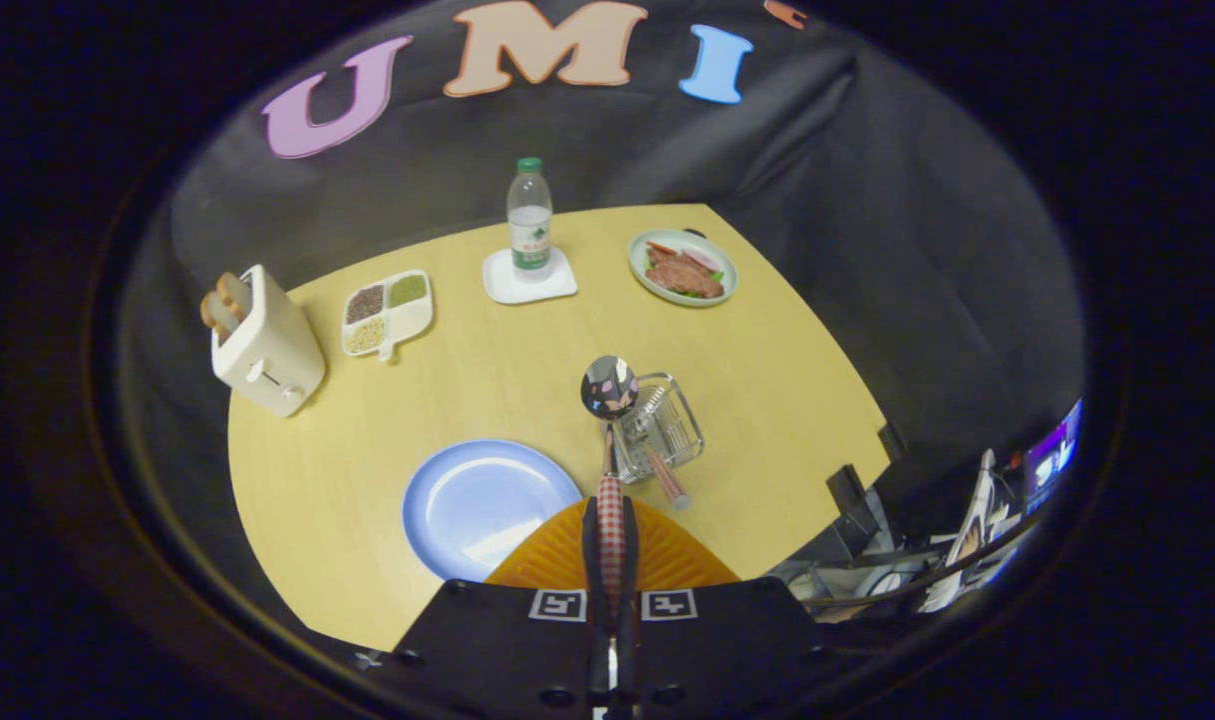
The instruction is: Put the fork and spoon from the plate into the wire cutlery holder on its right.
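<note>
My gripper (610,535) is shut on the checked handle of the spoon (609,400), held high above the table. The spoon's shiny bowl points away from me and sits over the left rim of the wire cutlery holder (659,428). The fork (664,472) stands tilted in the holder, its handle leaning out toward me. The blue plate (482,505) lies bare on the table, just left of the fingers and of the holder.
On the yellow table (767,400), a white toaster (265,345) with bread stands far left. Beyond it are a divided dish of grains (389,312), a water bottle (529,215) on a white coaster, and a plate of food (683,267).
</note>
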`<state>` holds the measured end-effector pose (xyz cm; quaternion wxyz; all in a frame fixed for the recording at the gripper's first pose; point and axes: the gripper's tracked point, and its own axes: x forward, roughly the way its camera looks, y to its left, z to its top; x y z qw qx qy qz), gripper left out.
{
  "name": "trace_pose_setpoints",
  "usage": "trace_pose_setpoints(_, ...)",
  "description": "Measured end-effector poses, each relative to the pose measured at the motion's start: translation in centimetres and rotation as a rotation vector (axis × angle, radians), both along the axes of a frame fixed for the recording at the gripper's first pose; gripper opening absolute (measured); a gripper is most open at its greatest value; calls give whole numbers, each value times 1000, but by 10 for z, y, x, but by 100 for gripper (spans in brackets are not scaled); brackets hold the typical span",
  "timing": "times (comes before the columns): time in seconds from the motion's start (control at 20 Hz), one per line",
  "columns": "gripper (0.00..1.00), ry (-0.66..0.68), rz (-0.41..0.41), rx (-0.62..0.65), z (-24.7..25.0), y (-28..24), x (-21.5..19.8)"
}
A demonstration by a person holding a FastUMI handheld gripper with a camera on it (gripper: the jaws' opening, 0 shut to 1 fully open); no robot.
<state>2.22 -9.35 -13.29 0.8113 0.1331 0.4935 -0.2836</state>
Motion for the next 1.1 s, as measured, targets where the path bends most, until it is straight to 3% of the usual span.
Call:
trace_pose_setpoints(0.4,6,213,-88,155,-38,-21,7)
trace_pose_setpoints(0.75,6,354,-32,252,-73,-28,18)
trace_pose_setpoints(1.1,13,399,-30,312,-85,-39,24)
